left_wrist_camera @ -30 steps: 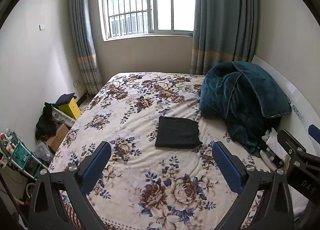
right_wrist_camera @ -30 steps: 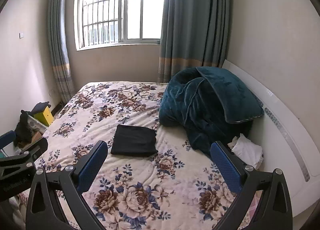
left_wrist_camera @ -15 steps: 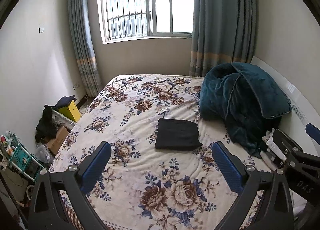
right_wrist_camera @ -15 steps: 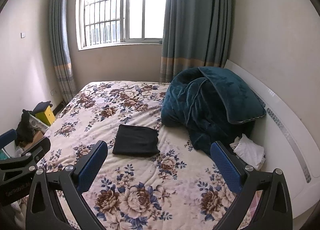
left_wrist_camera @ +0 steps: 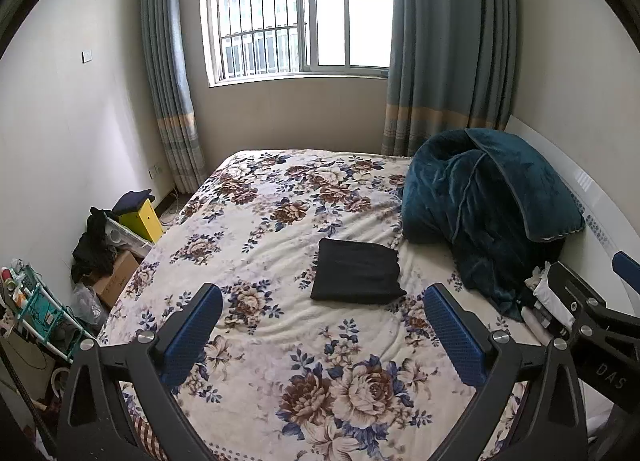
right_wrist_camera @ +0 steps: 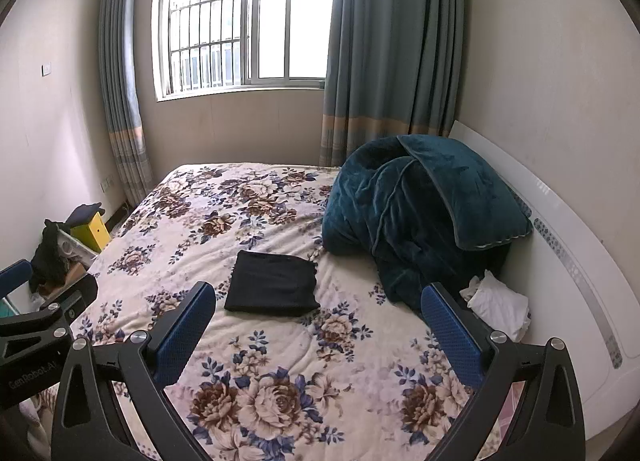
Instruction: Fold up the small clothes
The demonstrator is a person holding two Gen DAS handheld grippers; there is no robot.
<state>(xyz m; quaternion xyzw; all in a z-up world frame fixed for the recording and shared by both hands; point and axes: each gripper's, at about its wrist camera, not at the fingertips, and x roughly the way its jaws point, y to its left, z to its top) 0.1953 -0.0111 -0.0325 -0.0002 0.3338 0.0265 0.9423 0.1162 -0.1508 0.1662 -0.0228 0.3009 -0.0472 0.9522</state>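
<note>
A black garment (left_wrist_camera: 357, 273) lies folded into a flat rectangle in the middle of the floral bedspread (left_wrist_camera: 280, 229); the right wrist view shows the same black garment (right_wrist_camera: 273, 283). My left gripper (left_wrist_camera: 322, 335) hangs open above the bed's near part, well short of the garment, with nothing between its blue pads. My right gripper (right_wrist_camera: 316, 331) is likewise open and empty, held back from the garment. Each gripper shows at the edge of the other's view. A crumpled white cloth (right_wrist_camera: 498, 305) lies by the headboard.
A bunched teal blanket (left_wrist_camera: 484, 205) fills the right side of the bed against the white headboard (right_wrist_camera: 568, 261). On the floor left of the bed are a yellow box (left_wrist_camera: 146, 219), dark clothes, a cardboard box (left_wrist_camera: 116, 277) and a green rack (left_wrist_camera: 36, 309).
Both views have drifted slightly back and up, so the bed and garment sit a little lower in frame. The garment has not moved and both grippers stay open.
</note>
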